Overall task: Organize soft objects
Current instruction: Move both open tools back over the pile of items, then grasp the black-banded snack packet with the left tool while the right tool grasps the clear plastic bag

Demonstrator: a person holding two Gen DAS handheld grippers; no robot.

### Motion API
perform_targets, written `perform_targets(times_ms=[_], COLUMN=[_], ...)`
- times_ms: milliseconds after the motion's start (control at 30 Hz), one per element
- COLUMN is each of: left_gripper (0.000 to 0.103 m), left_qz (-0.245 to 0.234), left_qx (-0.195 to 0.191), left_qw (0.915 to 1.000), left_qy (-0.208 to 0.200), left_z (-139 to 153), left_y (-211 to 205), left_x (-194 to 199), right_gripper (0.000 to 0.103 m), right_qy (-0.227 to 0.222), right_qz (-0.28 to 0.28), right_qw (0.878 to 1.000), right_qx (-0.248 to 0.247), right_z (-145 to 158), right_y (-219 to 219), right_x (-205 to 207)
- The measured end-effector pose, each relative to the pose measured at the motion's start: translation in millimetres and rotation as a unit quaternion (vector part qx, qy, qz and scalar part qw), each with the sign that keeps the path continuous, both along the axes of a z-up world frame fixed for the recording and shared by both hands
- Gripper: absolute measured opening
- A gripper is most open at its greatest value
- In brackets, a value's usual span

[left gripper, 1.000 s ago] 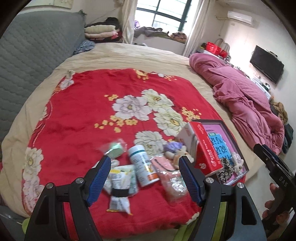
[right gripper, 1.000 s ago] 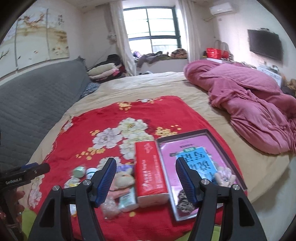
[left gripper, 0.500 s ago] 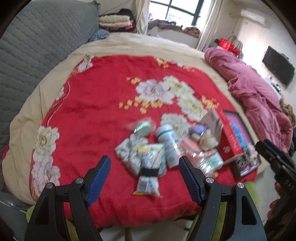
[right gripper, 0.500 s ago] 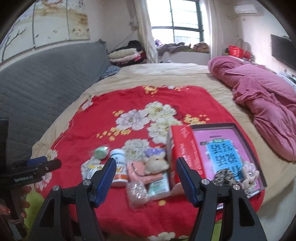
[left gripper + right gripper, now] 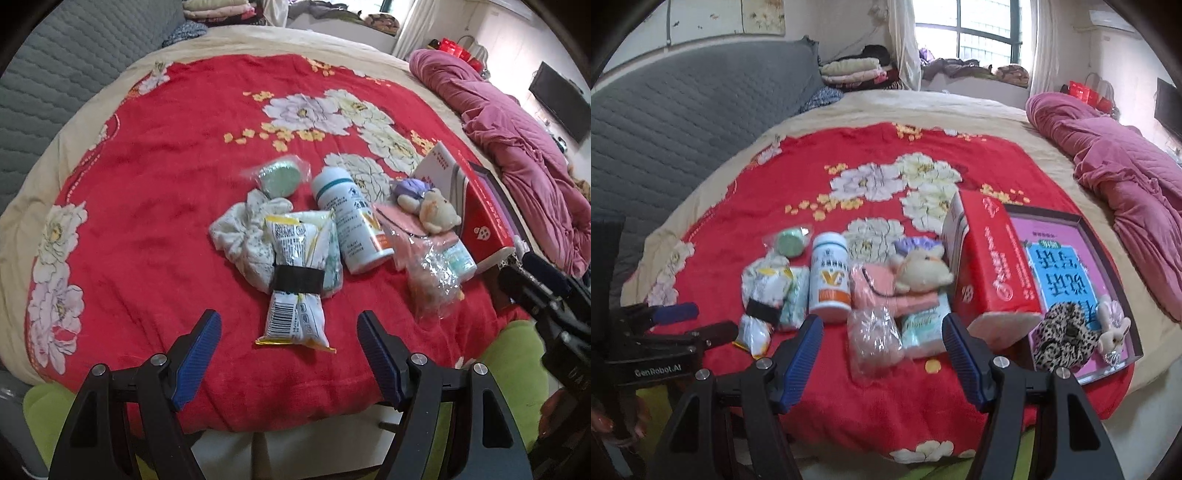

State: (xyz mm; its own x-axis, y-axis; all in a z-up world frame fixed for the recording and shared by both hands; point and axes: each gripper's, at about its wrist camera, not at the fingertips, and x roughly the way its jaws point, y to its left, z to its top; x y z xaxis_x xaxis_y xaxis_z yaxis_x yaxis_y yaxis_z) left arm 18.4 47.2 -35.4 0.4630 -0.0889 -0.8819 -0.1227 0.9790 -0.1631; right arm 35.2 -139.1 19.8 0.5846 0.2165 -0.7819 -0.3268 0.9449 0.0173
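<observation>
A pile of small items lies on the red floral blanket (image 5: 155, 206). It holds a beige plush toy (image 5: 428, 210) (image 5: 919, 269), a white floral cloth (image 5: 240, 236), a pink pouch (image 5: 875, 291), a crinkly clear bag (image 5: 432, 277) (image 5: 873, 339), a banded snack packet (image 5: 295, 280) (image 5: 761, 299) and a white bottle (image 5: 351, 218) (image 5: 829, 280). My left gripper (image 5: 289, 321) is open just short of the snack packet. My right gripper (image 5: 882, 321) is open above the clear bag, touching nothing.
A red box (image 5: 990, 273) lies right of the pile. Beside it a dark tray (image 5: 1082, 221) holds a leopard scrunchie (image 5: 1063, 336) and a small plush clip (image 5: 1113, 328). A crumpled pink quilt (image 5: 1126, 170) fills the right side. A grey headboard (image 5: 683, 122) runs along the left.
Both grippers have dropped and tilted down toward the pile, so the items look larger and closer. Both sets of jaws stand as wide as before.
</observation>
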Motion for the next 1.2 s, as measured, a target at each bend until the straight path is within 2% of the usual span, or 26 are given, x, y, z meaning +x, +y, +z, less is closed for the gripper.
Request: perform_targets(times_ms=[267, 867, 1200], left_gripper=[0.077, 0.077, 0.076], left_qz=[0.014, 0.026, 0.03], left_qx=[-0.011, -0.017, -0.02], left_qw=[0.9997, 0.9981, 0.9977], left_qy=[0.016, 0.053, 0.057], left_z=[-18, -54, -62], left_y=[4, 4, 3], left_x=[7, 22, 26], right_gripper=[0.066, 0.066, 0.066], right_qy=[0.025, 0.041, 0.028], right_qz=[0.004, 0.024, 0.039], right_qw=[1.0, 0.998, 0.993], right_qx=[-0.005, -0.048, -0.106], right_z=[-26, -67, -89], right_y=[2, 18, 39], right_x=[6, 17, 22])
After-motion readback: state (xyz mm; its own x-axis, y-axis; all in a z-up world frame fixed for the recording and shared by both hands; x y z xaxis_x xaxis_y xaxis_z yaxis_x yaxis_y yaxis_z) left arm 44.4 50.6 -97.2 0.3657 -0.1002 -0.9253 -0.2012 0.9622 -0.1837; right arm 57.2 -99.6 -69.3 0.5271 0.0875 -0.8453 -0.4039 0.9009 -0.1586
